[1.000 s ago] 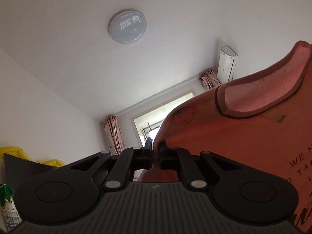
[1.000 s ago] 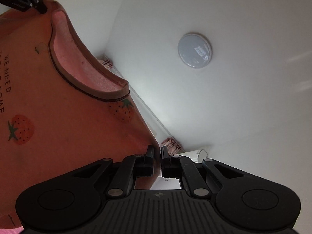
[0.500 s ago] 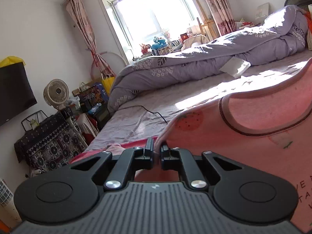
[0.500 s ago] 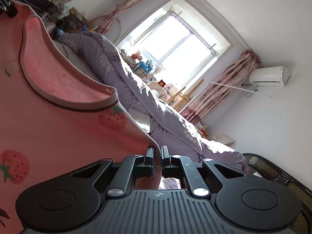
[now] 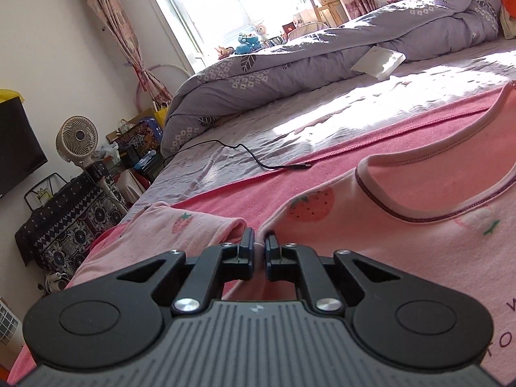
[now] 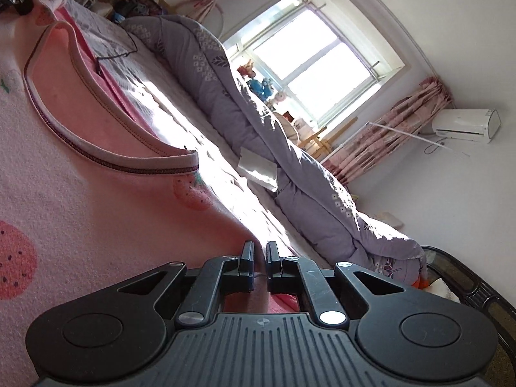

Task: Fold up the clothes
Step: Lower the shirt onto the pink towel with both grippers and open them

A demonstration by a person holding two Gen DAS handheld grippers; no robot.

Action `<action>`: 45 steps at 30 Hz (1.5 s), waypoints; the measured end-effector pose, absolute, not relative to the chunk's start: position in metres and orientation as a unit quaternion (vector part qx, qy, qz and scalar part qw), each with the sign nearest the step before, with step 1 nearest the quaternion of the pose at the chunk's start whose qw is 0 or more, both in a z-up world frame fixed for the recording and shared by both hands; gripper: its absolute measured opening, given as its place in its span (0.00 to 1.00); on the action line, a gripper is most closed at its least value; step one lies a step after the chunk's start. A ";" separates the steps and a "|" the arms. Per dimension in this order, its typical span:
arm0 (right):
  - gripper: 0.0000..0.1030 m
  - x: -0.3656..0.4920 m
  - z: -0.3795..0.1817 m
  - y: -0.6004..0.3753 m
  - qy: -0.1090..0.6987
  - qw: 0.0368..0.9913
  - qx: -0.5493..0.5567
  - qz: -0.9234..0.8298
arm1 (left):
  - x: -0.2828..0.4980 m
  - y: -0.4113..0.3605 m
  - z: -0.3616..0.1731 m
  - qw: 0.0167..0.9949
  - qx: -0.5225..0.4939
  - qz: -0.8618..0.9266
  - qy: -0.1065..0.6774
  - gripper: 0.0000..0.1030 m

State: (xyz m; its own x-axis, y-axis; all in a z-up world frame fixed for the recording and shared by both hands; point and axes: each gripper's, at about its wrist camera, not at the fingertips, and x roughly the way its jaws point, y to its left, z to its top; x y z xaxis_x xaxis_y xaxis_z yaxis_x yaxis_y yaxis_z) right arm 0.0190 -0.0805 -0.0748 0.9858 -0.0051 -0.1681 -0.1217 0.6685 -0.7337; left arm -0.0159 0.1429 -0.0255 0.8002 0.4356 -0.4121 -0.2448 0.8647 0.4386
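Observation:
A pink shirt (image 5: 419, 258) printed with strawberries lies face up on a darker pink blanket (image 5: 290, 187) spread over the bed. Its trimmed neckline (image 5: 435, 193) opens toward the window. My left gripper (image 5: 259, 242) is shut on the shirt's left shoulder, with pink cloth pinched between the pads. One sleeve (image 5: 180, 229) lies rumpled just to its left. In the right wrist view the shirt (image 6: 80, 209) fills the left side, and my right gripper (image 6: 260, 251) is shut on the other shoulder edge. The left gripper's black tip (image 6: 19, 3) shows at that view's top left corner.
A heaped purple duvet (image 5: 322, 54) lies along the far side of the bed, with a white paper (image 5: 377, 61) beside it. A black cable (image 5: 245, 151) runs across the grey sheet onto the blanket. A fan (image 5: 77, 135) and a cluttered table stand left of the bed.
Both grippers swung down from pointing at the ceiling to nearly level over the bed. The shirt, held up in the air before, now lies on the pink blanket.

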 end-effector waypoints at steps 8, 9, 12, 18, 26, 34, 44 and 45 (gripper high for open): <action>0.08 -0.011 -0.042 -0.092 0.039 0.912 -0.409 0.007 | -0.049 0.133 0.020 0.937 0.189 0.196 0.219 0.09; 0.08 -0.017 -0.036 -0.095 0.032 0.913 -0.407 0.003 | -0.055 0.132 0.028 0.938 0.189 0.198 0.212 0.10; 0.09 -0.038 -0.012 -0.103 0.005 0.914 -0.406 -0.010 | -0.079 0.127 0.059 0.944 0.185 0.207 0.181 0.10; 0.12 -0.097 0.048 -0.122 -0.068 0.917 -0.392 -0.040 | -0.150 0.122 0.135 0.957 0.159 0.226 0.089 0.12; 0.19 -0.135 0.125 -0.141 -0.147 0.921 -0.353 -0.072 | -0.185 0.113 0.206 0.946 0.198 0.257 -0.011 0.13; 0.19 -0.034 0.100 -0.124 -0.065 0.931 -0.354 -0.054 | -0.065 0.117 0.131 0.927 0.249 0.271 0.066 0.13; 0.18 0.139 -0.088 -0.066 0.123 0.889 -0.441 0.030 | 0.104 0.143 -0.070 0.872 0.305 0.242 0.298 0.11; 0.06 0.142 -0.102 -0.060 0.140 0.876 -0.459 0.044 | 0.114 0.145 -0.078 0.859 0.312 0.234 0.332 0.00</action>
State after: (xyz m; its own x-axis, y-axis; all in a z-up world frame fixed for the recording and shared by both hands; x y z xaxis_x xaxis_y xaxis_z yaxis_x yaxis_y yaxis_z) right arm 0.1421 -0.0603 -0.1025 0.9570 -0.0521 -0.2853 -0.2050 0.5743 -0.7925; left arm 0.1143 0.1452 -0.0779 0.6703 0.6094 -0.4236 -0.1955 0.6956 0.6914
